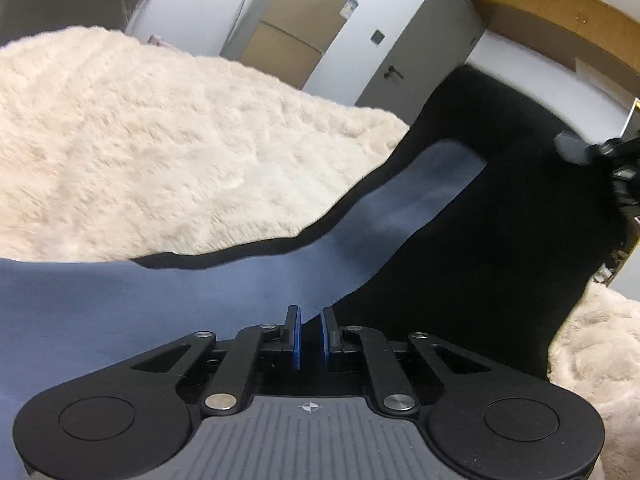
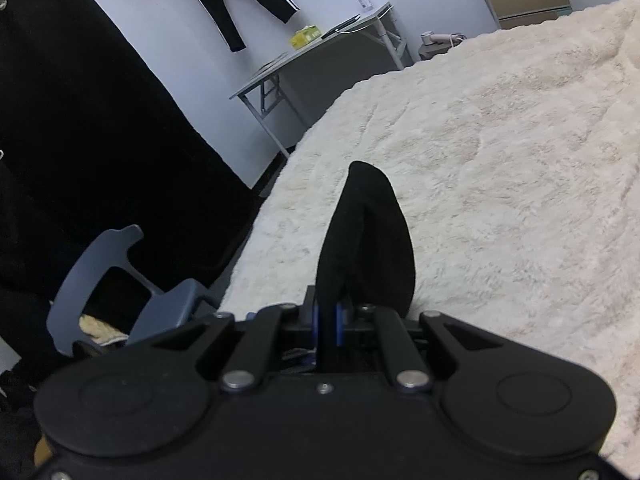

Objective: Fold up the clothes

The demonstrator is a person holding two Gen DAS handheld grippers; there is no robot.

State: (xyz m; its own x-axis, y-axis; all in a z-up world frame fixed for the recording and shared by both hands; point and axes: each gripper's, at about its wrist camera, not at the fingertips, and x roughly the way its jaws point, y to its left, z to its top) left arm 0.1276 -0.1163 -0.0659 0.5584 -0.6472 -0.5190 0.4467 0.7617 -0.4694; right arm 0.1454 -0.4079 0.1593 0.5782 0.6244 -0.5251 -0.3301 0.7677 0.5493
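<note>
A garment, black outside [image 1: 480, 240] with a blue-grey inner side [image 1: 200, 300], is stretched across the left wrist view above a cream fluffy blanket [image 1: 160, 140]. My left gripper [image 1: 310, 320] is shut on its near edge, where the blue-grey and black sides meet between the blue pads. At the far right of that view, the right gripper [image 1: 612, 152] holds the garment's other end. In the right wrist view, my right gripper [image 2: 328, 320] is shut on a black fold [image 2: 368, 240] that stands up from its pads over the blanket [image 2: 500, 160].
A tan cabinet [image 1: 292, 28] and a grey door [image 1: 424, 48] stand beyond the bed. Left of the bed are a blue-grey chair [image 2: 120, 280], a black curtain [image 2: 100, 140] and a folding table [image 2: 320, 44]. Black trousers [image 2: 240, 0] hang on the wall.
</note>
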